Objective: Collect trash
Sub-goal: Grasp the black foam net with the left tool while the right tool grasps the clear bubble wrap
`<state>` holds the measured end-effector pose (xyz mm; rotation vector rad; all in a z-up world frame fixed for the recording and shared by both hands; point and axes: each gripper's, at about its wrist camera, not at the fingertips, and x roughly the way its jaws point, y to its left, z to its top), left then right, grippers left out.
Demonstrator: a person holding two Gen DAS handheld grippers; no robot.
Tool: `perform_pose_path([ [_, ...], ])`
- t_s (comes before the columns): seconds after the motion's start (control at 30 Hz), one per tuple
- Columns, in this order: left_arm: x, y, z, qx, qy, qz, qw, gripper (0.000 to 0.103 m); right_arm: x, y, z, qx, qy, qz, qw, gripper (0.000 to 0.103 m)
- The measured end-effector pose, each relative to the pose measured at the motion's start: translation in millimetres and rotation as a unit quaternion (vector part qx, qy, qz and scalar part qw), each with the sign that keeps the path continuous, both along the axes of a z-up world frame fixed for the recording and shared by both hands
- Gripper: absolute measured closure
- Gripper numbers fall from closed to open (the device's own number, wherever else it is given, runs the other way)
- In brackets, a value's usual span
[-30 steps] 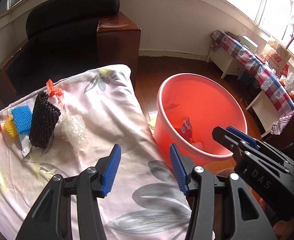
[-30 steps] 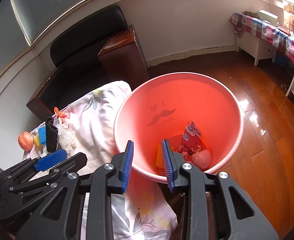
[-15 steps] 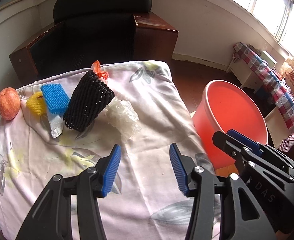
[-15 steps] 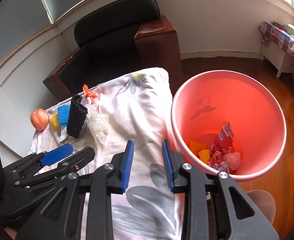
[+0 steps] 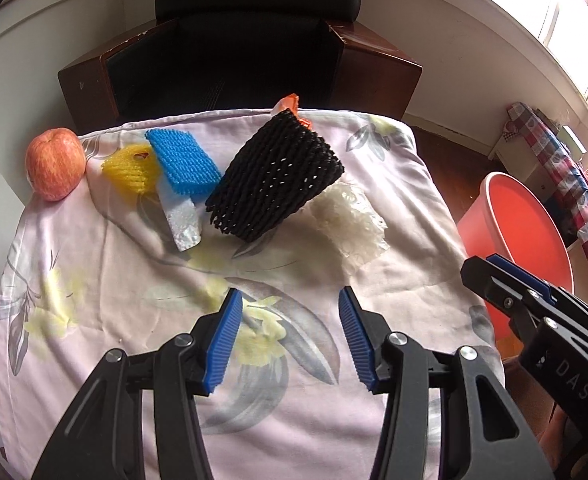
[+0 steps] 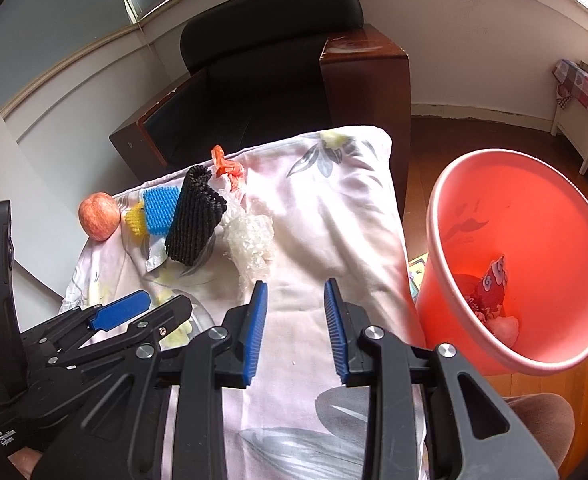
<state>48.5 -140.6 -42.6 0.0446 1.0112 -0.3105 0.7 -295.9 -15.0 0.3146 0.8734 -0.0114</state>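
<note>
Trash lies at the far side of a floral cloth-covered table [image 5: 106,280]: a black foam net [image 5: 276,184] [image 6: 196,216], a blue foam net [image 5: 184,160] [image 6: 158,210], a yellow foam net [image 5: 132,168], crumpled clear plastic [image 5: 349,220] [image 6: 252,240], a silver wrapper [image 5: 184,226] and an orange scrap [image 5: 292,106] [image 6: 226,166]. A pink-red bucket [image 6: 437,240] [image 5: 529,236] on the floor to the right holds a red wrapper [image 6: 493,280]. My left gripper [image 5: 290,336] is open and empty over the cloth, short of the trash. My right gripper [image 6: 294,328] is open and empty, between trash and bucket.
An apple [image 5: 54,164] [image 6: 98,216] sits at the table's far left corner. A black armchair with wooden arms [image 5: 254,40] stands behind the table. A checkered-cloth bench [image 5: 565,184] lies far right on the wood floor [image 6: 473,136].
Both grippers swung left, away from the bucket and toward the trash on the table. The right gripper's jaws have opened wider. Both stay empty.
</note>
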Motion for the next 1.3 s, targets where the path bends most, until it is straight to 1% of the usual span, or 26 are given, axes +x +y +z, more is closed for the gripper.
perform_pose_path([
  [0.17,8.3,27.7,-6.1,-0.009,0.003,0.031,0.9995,0.054,10.2,8.2,-3.0,0.004,-0.002,0.013,1.000,0.073],
  [0.37,18.3,64.1,-3.8,-0.040,-0.003,0.071,0.9967,0.054,26.4,15.1,-7.9,0.013,0.000,0.032,0.999,0.073],
  [0.47,24.0,76.6,-0.7,-0.040,-0.007,0.092,0.9949,0.054,35.7,18.2,-12.8,0.025,0.006,0.038,0.999,0.073],
  [0.6,31.0,89.7,-1.2,-0.037,-0.010,0.113,0.9929,0.054,49.4,26.8,-18.8,0.016,0.012,0.051,0.998,0.073],
  [0.7,35.2,86.3,-1.1,-0.038,-0.007,0.108,0.9934,0.055,59.9,30.2,-24.5,0.012,0.022,0.058,0.998,0.073],
  [0.83,43.9,69.4,4.2,-0.044,-0.017,0.091,0.9947,0.055,69.1,33.1,-30.2,0.007,0.029,0.063,0.998,0.073],
  [1.07,58.7,43.6,4.2,-0.039,-0.016,0.072,0.9965,0.055,76.6,32.5,-34.5,0.005,0.033,0.065,0.997,0.073],
  [1.3,60.2,42.8,0.3,-0.033,-0.011,0.070,0.9970,0.055,79.0,28.6,-36.1,0.006,0.035,0.062,0.997,0.073],
])
